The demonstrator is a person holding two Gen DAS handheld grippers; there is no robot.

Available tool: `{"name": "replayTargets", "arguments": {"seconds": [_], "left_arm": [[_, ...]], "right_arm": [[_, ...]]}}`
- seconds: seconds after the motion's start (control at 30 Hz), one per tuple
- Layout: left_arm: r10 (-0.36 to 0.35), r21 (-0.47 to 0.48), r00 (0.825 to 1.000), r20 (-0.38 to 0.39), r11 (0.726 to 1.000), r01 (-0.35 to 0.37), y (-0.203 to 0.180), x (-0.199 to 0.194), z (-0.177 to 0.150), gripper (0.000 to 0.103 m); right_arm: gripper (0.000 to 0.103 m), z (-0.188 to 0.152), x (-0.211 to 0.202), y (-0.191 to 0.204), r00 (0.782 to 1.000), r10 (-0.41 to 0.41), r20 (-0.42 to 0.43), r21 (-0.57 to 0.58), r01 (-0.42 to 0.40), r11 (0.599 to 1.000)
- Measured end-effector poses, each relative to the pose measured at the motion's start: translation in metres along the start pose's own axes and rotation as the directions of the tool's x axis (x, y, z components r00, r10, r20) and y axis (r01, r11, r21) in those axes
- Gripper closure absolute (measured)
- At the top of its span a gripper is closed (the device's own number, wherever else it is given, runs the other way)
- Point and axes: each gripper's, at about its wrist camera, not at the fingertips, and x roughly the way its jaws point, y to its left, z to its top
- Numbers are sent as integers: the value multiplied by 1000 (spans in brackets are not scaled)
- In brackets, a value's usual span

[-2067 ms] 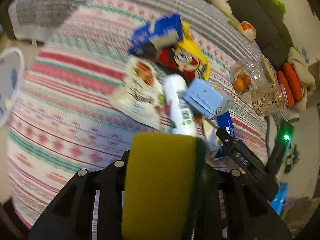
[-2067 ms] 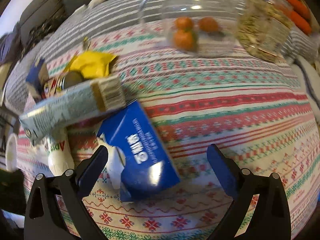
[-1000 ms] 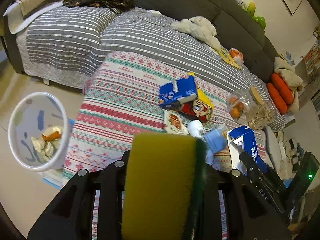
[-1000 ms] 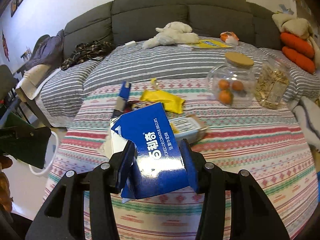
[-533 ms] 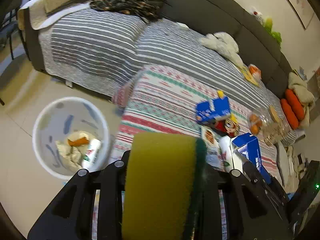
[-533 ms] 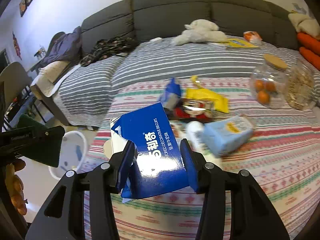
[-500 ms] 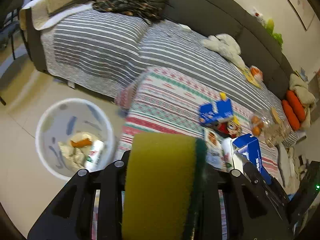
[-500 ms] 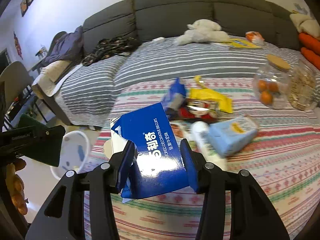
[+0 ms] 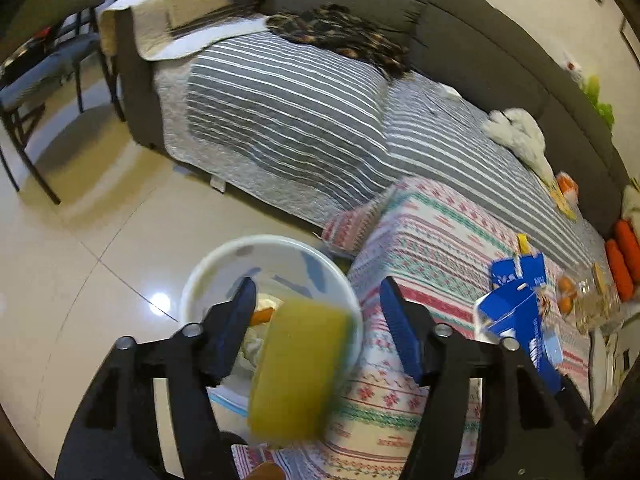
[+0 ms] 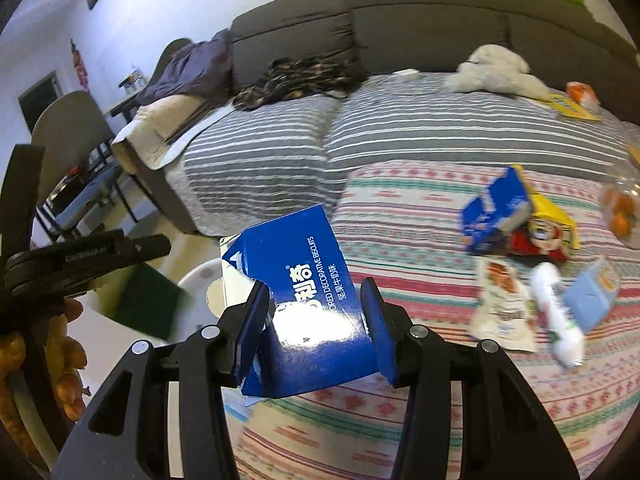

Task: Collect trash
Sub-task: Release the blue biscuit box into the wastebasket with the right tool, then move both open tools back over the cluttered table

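While left claw gapes wide over bin, sponge loose between fingers, right claw clamps blue biscuit box, bin lying left, box long axis pointing forward.

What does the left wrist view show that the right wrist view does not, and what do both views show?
Only the left wrist view shows the open left hand-held gripper, the yellow sponge blurred and loose between its fingers, and the trash inside the white bin.

Only the right wrist view shows the right hand-held gripper shut on the blue biscuit box, plus the white tube and light blue pack.

Both show the patterned cloth, bin and box.
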Motion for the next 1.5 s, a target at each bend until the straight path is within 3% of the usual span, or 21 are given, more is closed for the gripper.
{"name": "replayTargets", "arguments": {"seconds": [0.27,0.57,0.6,0.7,1.1,1.27,1.5], "left_arm": [[-8,-109,998,57,994,14,42,-22,13,34],[79,-142,986,146,988,-58,66,-50,16,33],[91,-143,984,156,987,-68,68,-53,16,32],[116,-152,978,176,984,-89,74,-58,16,29],[184,-119,961,209,980,-161,66,-63,13,14],[252,-73,938,239,968,-242,49,-62,9,7],[357,49,876,324,918,-392,10,-59,-1,7]], "right_arm": [[55,-1,34,42,998,37,-45,-37,-39,999],[54,-1,60,82,995,62,-72,-107,-70,992],[52,-1,61,88,995,59,-76,-122,-68,990],[24,-3,62,96,997,42,-64,-132,-51,990],[9,9,46,83,994,-103,23,-97,105,990],[8,18,36,70,985,-162,54,-74,166,983],[7,23,18,49,970,-224,96,-47,230,972]]}}
